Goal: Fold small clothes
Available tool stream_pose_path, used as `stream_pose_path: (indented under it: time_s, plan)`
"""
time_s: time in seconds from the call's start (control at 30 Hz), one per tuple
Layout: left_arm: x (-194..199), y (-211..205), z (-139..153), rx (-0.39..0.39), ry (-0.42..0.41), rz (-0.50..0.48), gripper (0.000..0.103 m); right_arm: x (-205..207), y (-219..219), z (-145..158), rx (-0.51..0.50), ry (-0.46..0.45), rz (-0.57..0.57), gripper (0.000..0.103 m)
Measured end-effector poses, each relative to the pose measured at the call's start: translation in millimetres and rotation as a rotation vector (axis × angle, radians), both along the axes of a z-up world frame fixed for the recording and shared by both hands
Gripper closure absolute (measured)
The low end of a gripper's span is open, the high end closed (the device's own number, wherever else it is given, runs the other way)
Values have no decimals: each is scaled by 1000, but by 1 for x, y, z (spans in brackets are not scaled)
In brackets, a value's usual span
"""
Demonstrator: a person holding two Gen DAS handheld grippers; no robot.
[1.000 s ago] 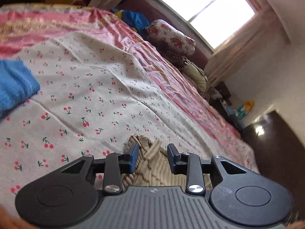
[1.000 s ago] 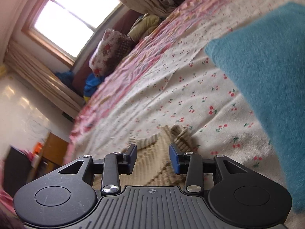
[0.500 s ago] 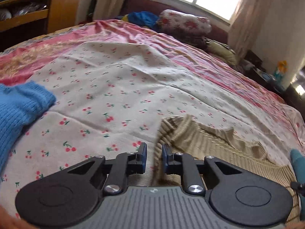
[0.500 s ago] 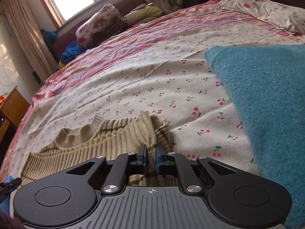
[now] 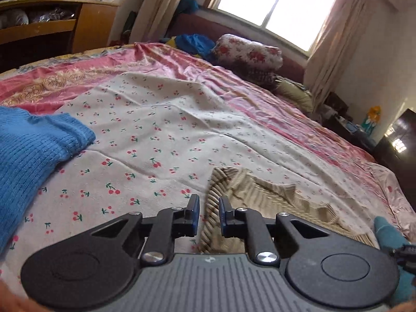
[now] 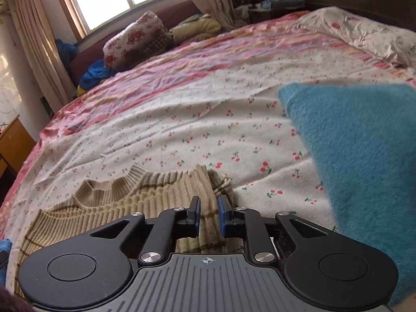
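Left wrist view — left claw point(image 5: 209, 209) low, slightly parted, astride beige sweater point(image 5: 260, 200)

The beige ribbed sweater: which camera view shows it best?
The right wrist view. There the beige ribbed sweater shows its collar, shoulder and striped sleeve across the cherry-print sheet. The left wrist view shows only a narrow slice, one striped edge between the left gripper fingers.
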State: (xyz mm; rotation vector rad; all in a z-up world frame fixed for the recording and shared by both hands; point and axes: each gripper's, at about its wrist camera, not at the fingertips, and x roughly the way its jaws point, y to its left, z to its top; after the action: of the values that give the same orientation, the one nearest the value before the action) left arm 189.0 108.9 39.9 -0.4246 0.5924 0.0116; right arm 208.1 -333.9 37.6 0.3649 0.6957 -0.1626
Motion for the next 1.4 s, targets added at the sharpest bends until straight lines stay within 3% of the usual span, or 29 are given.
stream_pose_path:
  time_s: [0.17,0.37,0.63,0.8,0.9,1.13,1.4]
  plan:
    - [-16,-17,-10,21,13,-69,80,-12,31,8,-29,-13,76,84]
    - [-15,-23,-40,59,80,-113,78,-4,39,-29,-90,95,47,84]
    - [-16,-10,-40,3,81,-94,74,-9,48,-12,-111,71,32,84]
    - [-16,-8,-42,-2,99,-92,71,-9,59,-24,-137,143,41,83]
    - [-16,-4,-44,-21,111,-92,70,-13,68,-17,-156,134,36,80]
    - [-18,-2,-39,-42,108,-102,70,-9,105,9,-188,91,112,80]
    - [-19,-5,-38,-18,116,-133,70,0,149,-3,-154,115,192,80]
